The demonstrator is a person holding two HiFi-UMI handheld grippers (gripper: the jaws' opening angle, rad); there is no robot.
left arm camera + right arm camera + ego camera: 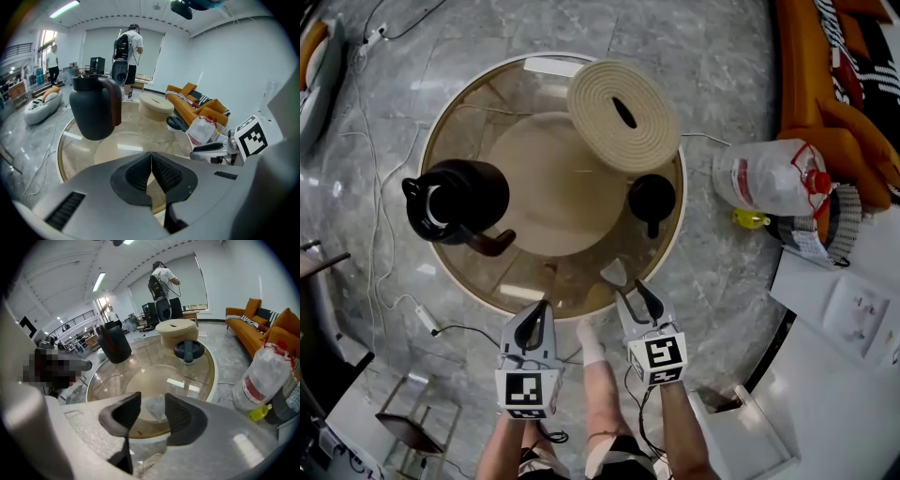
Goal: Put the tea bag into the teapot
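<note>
Left gripper [544, 307]: tilts down over the near tabletop [487, 298] edge, fingers closed, empty.
Right gripper [636, 294]: tilts down, fingers apart, tea bag [614, 272] between them.
Teapot [457, 202]: far left.

A pale, translucent, triangular tea bag [613, 272] lies near the 5 o'clock rim of the round glass counter [502, 281]. The black teapot [455, 202] stands upright at 9 o'clock, lid off, with a brown handle.
</note>
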